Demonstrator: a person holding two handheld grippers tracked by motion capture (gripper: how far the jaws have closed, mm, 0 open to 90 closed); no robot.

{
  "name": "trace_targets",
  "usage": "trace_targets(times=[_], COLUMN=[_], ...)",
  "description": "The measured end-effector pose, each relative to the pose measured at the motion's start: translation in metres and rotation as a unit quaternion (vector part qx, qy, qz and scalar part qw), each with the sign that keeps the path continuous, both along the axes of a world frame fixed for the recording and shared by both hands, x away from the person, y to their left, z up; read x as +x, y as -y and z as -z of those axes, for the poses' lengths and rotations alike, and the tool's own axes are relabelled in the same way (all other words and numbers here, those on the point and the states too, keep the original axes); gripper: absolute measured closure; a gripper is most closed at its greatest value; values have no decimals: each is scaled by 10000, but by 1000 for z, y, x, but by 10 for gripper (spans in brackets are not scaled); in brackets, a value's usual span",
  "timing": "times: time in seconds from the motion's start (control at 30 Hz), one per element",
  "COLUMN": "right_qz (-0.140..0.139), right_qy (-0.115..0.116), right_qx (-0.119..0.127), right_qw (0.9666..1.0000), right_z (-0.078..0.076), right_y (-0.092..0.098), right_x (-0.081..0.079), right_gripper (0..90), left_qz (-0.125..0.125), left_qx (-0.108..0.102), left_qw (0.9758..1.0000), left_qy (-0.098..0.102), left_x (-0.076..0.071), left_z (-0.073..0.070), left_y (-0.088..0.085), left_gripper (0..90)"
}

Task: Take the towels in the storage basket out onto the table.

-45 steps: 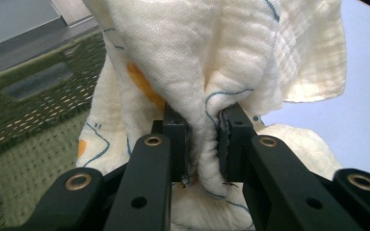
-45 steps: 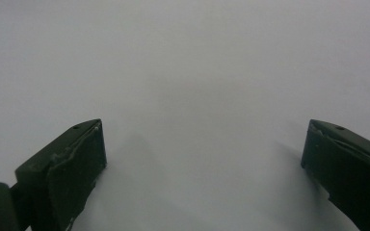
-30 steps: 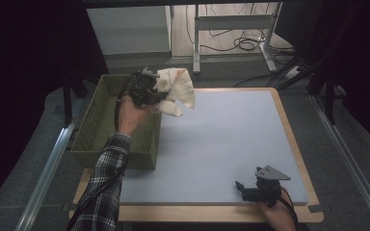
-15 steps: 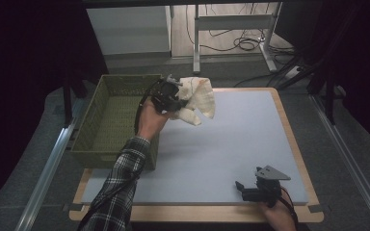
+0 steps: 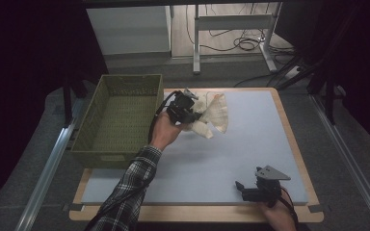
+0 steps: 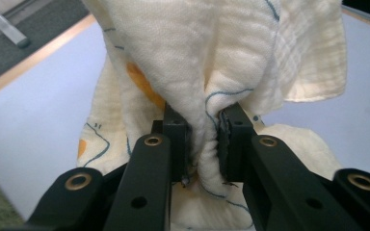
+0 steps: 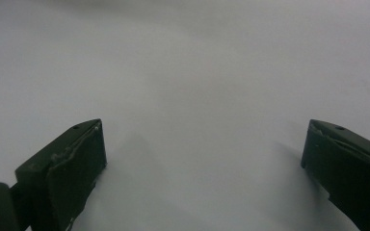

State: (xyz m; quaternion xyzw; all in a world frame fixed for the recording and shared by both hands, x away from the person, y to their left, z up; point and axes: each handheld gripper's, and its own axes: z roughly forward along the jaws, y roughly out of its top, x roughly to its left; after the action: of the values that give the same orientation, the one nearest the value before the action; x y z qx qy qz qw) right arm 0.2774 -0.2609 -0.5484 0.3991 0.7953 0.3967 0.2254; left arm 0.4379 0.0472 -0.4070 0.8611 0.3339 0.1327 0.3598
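Now we carry the cream cloth [image 5: 215, 115] over the table [image 5: 250, 144], just beside the green basket [image 5: 118, 120]. Our left gripper [image 6: 203, 137] is clamped on a bunched fold of it, the rest hanging loose toward the surface. Our right gripper [image 7: 202, 154] rests near the front edge, jaws wide apart and holding nothing. Next, we judge, the cloth must be lowered flat and spread, so the right gripper needs to come across and catch a free corner.

One overhead camera, two jaw-mounted close-ups.

The high view looks forward and down on the pale blue table mat [image 5: 250, 144]; both gripper views sit near it, sharing that mat [image 6: 24, 125].
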Motion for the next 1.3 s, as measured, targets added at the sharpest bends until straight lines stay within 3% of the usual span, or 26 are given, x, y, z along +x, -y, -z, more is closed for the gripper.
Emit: trace_targets(times=[0.37, 0.67, 0.83, 0.9, 1.1, 1.23, 1.3], right_qz=[-9, -12, -15, -15, -18, -19, -23], right_qy=[1, -6, 1, 1, 6, 6, 7], right_qx=[-2, 0, -3, -2, -8, -7, -8], right_qw=[10000, 10000, 10000, 10000, 10000, 10000, 10000], right_z=[0, 0, 0, 0, 0, 0, 0], right_y=[0, 0, 0, 0, 0, 0, 0], right_x=[0, 0, 0, 0, 0, 0, 0], right_gripper=[20, 20, 20, 20, 20, 20, 20], left_qz=[257, 433, 387, 330, 304, 232, 216], left_qx=[83, 214, 255, 149, 270, 86, 34], left_qw=[9995, 9984, 9982, 9985, 9984, 9988, 9989], left_qy=[-146, -301, -384, -422, -399, -416, -406], left_x=[-11, -24, -29, -30, -33, -33, -33], left_z=[29, 56, 73, 79, 98, 107, 109], left_y=[30, 42, 41, 42, 42, 42, 42], left_gripper=[771, 767, 762, 759, 738, 703, 644])
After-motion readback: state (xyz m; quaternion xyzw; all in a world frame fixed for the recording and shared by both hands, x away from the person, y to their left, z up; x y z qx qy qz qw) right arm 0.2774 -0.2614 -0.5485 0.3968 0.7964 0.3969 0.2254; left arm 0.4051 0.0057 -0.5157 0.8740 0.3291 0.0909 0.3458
